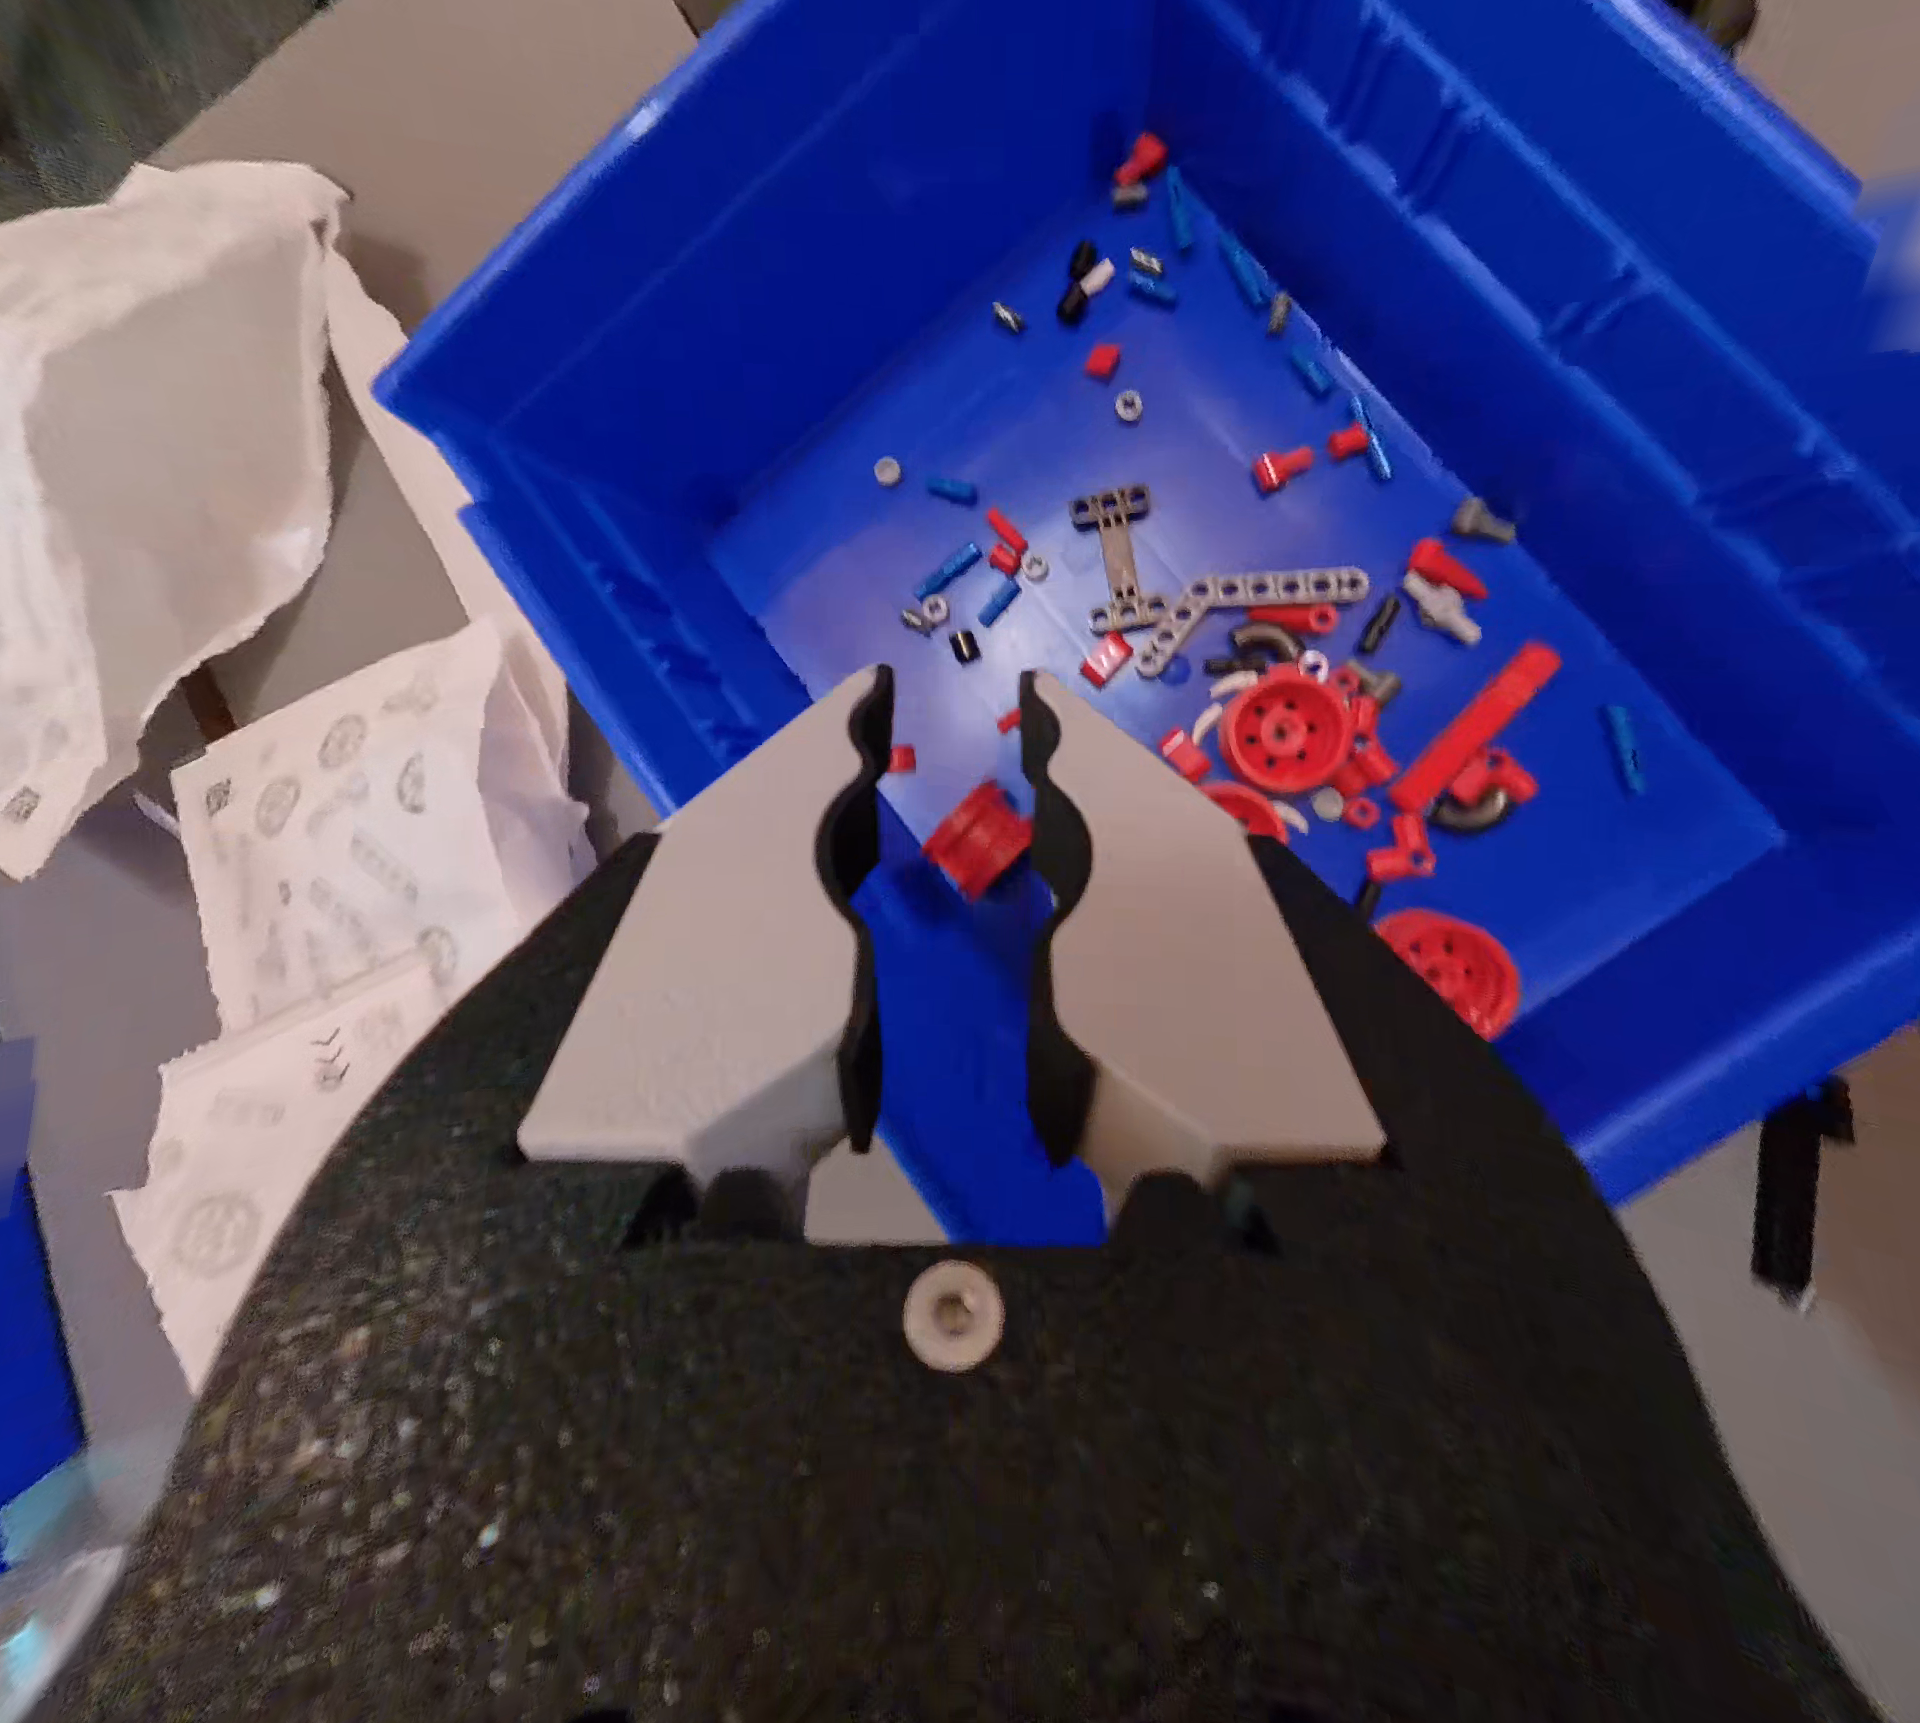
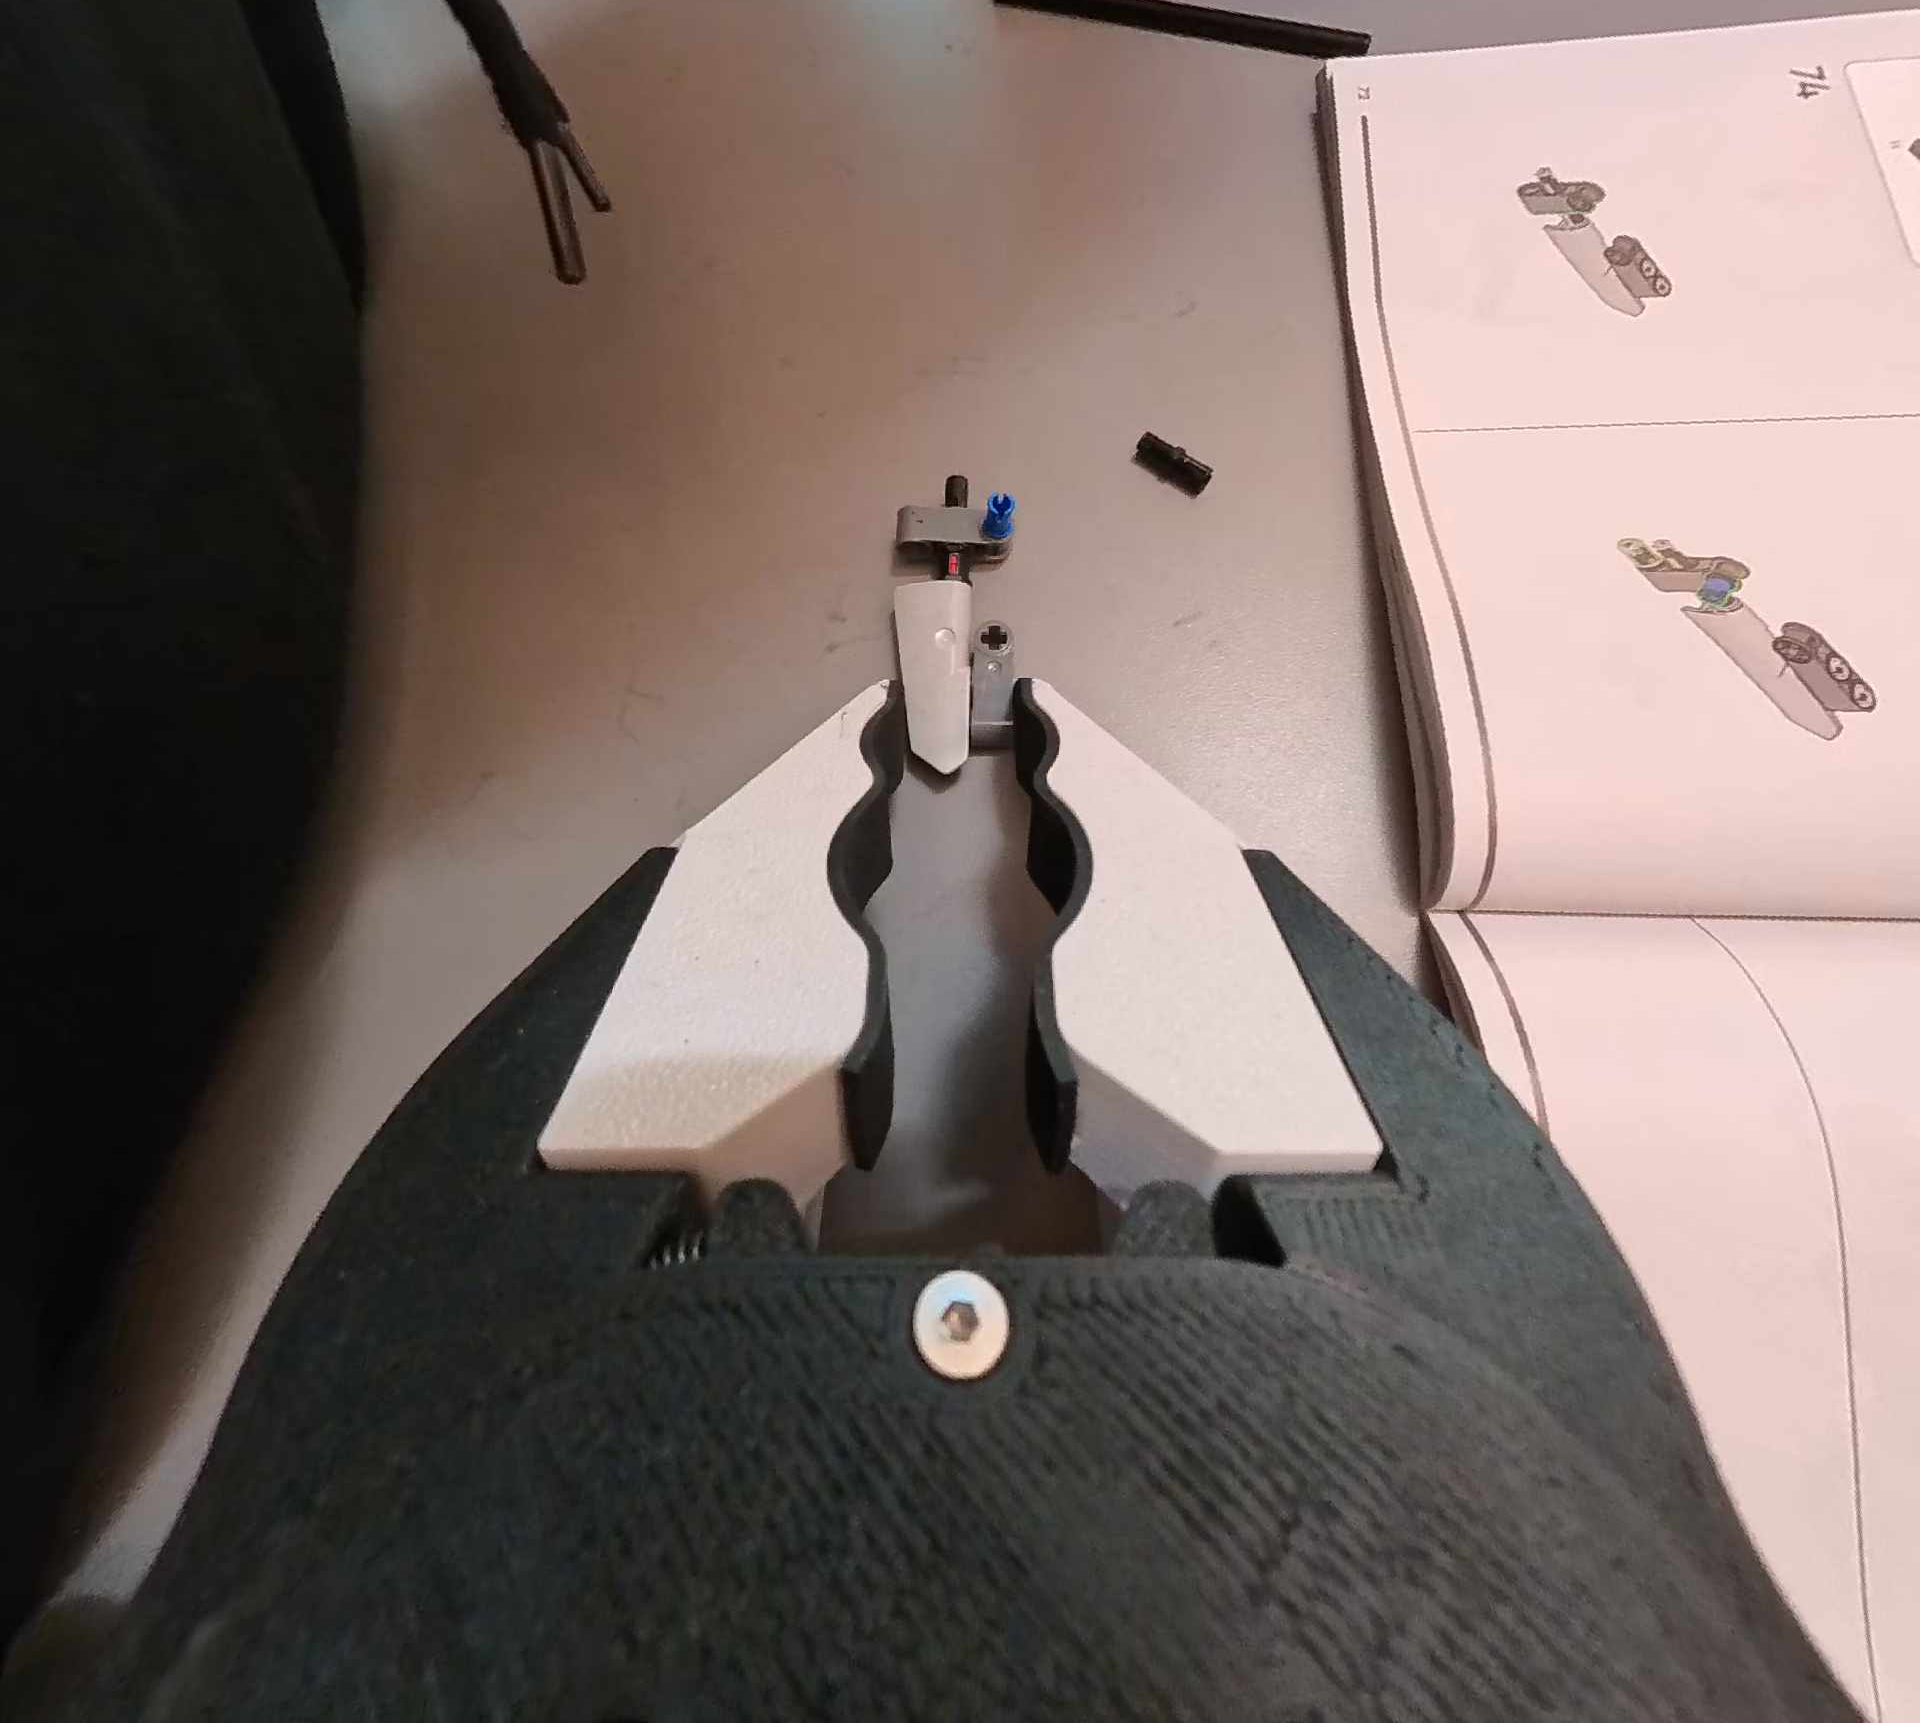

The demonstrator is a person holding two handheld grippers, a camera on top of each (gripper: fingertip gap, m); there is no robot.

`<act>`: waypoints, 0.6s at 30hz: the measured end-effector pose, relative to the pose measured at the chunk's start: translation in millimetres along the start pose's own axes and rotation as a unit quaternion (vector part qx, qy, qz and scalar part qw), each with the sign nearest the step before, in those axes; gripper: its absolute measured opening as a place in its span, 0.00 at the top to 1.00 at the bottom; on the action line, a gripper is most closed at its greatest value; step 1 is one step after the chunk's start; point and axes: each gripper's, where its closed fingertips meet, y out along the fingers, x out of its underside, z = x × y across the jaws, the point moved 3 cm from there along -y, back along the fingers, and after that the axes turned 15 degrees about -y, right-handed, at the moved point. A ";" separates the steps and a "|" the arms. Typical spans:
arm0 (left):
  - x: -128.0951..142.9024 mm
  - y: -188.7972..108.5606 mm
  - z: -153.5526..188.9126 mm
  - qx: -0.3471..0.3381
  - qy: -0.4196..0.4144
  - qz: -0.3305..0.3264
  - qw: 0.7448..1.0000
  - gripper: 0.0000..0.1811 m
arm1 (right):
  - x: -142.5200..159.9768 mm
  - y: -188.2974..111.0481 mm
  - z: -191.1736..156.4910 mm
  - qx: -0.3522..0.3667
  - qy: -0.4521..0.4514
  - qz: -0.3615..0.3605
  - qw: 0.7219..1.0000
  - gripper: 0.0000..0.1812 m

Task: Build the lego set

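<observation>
Two tools: left tool (image 1: 956, 717) apart over parts bin (image 1: 727, 239), selecting; right tool (image 2: 954, 717) clamped on small assembly (image 2: 951, 634), awaiting next piece.

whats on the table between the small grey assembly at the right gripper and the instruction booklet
Right wrist view: one short black pin lies on the bare table between the small grey assembly and the instruction booklet, touching neither.

A solid blue bin (image 1: 831, 239) holds red wheels (image 1: 1283, 728), a red beam (image 1: 1475, 728), grey perforated beams (image 1: 1247, 593) and blue, black and white pins. The white paper bags (image 1: 312, 842) carry grey printed part outlines. The small assembly (image 2: 951, 634) is white and grey with a blue pin (image 2: 1000, 514); the booklet (image 2: 1662, 478) is white with grey drawings.
</observation>
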 end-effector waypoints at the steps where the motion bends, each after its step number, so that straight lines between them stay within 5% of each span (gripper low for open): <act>1: -5.6 1.3 -0.3 -0.003 -0.018 0.016 1.000 0.85 | 0.1 -0.1 -0.1 0.000 0.000 0.000 1.000 0.89; 4: -24.9 2.9 5.4 0.031 -0.093 0.074 0.992 0.79 | 0.1 -0.1 0.0 0.000 0.000 0.000 1.000 0.89; 7: -26.9 15.6 15.9 0.062 -0.107 0.064 0.990 0.79 | 0.0 -0.2 0.2 -0.003 0.004 0.001 1.000 0.89; 14: -12.9 61.6 28.7 0.020 -0.126 0.001 0.992 0.71 | 0.1 -0.2 0.4 0.003 0.000 -0.001 1.000 0.89; 18: -11.2 87.9 5.1 -0.091 -0.116 0.021 0.989 0.62 | 0.0 -0.3 0.3 0.001 0.002 0.000 1.000 0.89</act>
